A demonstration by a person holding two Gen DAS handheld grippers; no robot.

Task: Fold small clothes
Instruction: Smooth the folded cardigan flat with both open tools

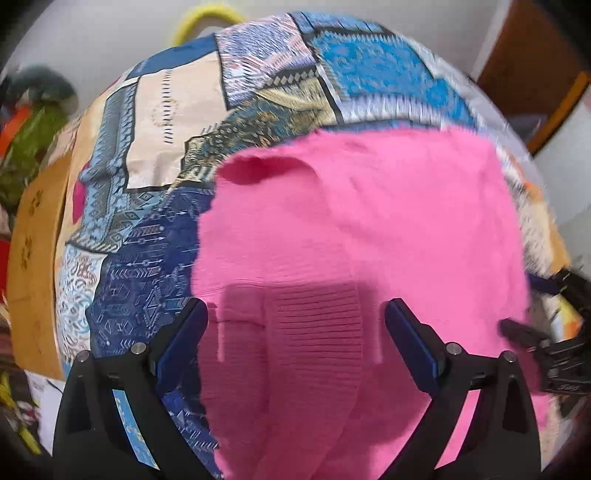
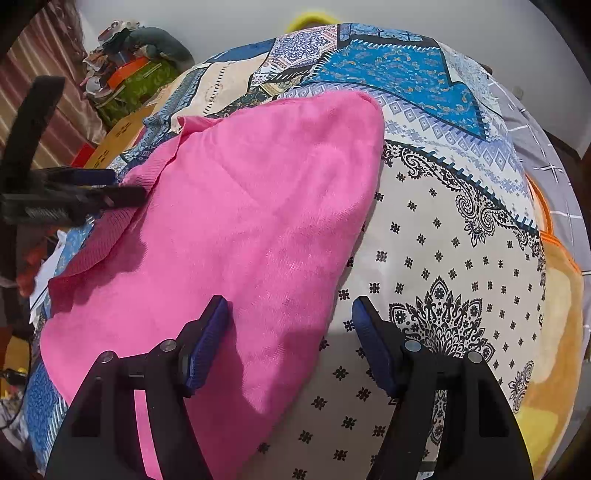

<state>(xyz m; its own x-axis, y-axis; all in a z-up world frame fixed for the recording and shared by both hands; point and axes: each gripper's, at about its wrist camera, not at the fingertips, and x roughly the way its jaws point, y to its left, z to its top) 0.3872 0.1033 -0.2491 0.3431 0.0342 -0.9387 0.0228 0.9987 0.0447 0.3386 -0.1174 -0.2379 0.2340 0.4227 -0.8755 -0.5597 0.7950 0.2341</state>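
A pink knit garment [image 2: 236, 229] lies spread on a bed under a patchwork bedspread [image 2: 443, 258] of blue, cream and black-on-white prints. The right gripper [image 2: 291, 314] hovers over the garment's near right edge, jaws open with nothing between them, one blue pad above the pink cloth and the other above the white printed cover. The left gripper [image 1: 295, 317] hangs above a ribbed band at the garment's near edge, jaws spread wide and empty; in the right wrist view it sits at the garment's left side, beside a ribbed hem. Clutter crowds the far left: a cardboard box [image 1: 37, 258], a green bundle [image 2: 144, 85] and a grey soft toy [image 2: 162, 42]. A yellow loop [image 1: 207, 18] peeks over the far edge. An orange-edged blanket [image 2: 557, 317] lies to the right, and bare bedspread stretches right of the garment.
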